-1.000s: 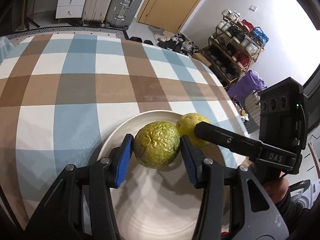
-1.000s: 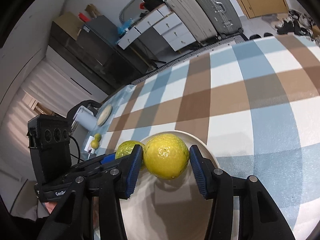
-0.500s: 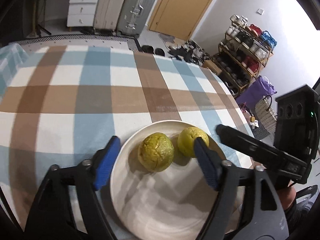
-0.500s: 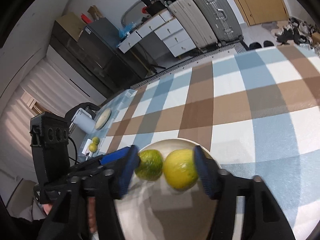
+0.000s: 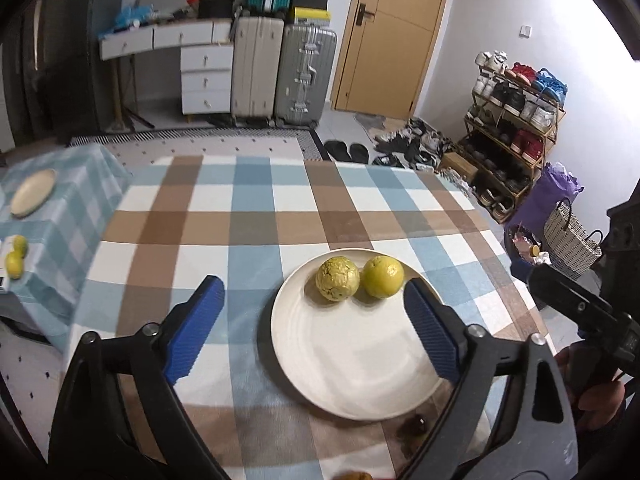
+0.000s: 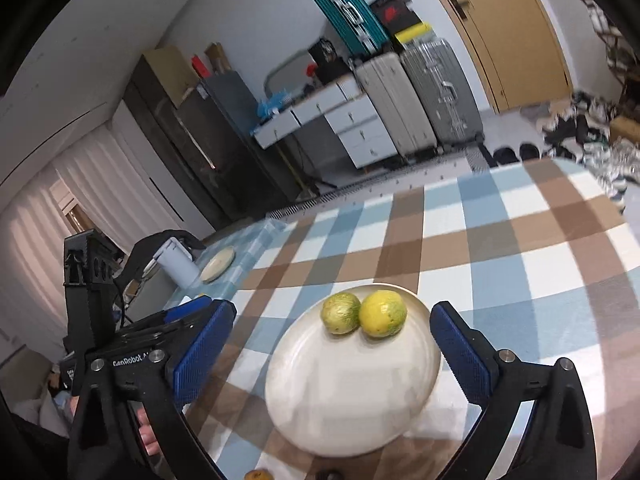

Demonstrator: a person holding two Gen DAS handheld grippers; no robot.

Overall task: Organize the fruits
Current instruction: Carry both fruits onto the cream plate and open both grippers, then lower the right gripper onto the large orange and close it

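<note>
The table (image 5: pixel 248 220) fills most of both views, covered by a cloth checked in blue, brown and white. To its left stands a lower side table (image 5: pixel 60 216) under a teal checked cloth, carrying a small empty plate (image 5: pixel 33 192) and two small yellow-green fruits (image 5: pixel 16 256) near its front edge.

On the near right part of the table sits a round white plate (image 5: pixel 352 364). At its far rim lie the two fruits, touching each other: a wrinkled green fruit (image 5: pixel 337 278) on the left and a smoother yellow fruit (image 5: pixel 382 277) on the right. In the right wrist view the same pair, green (image 6: pixel 341 313) and yellow (image 6: pixel 382 313), sits at the far edge of the plate (image 6: pixel 348 396).

The left hand-held gripper (image 5: pixel 316 320) hovers above the near side of the plate, its jaws opening wide, nothing between the blue pads, both fruits well clear beyond them. The right hand-held gripper (image 6: pixel 332 344) is likewise opening wide over the plate and empty.

A small dark object (image 5: pixel 416 426) lies on the cloth just beside the plate's near rim; what it is cannot be told.
</note>
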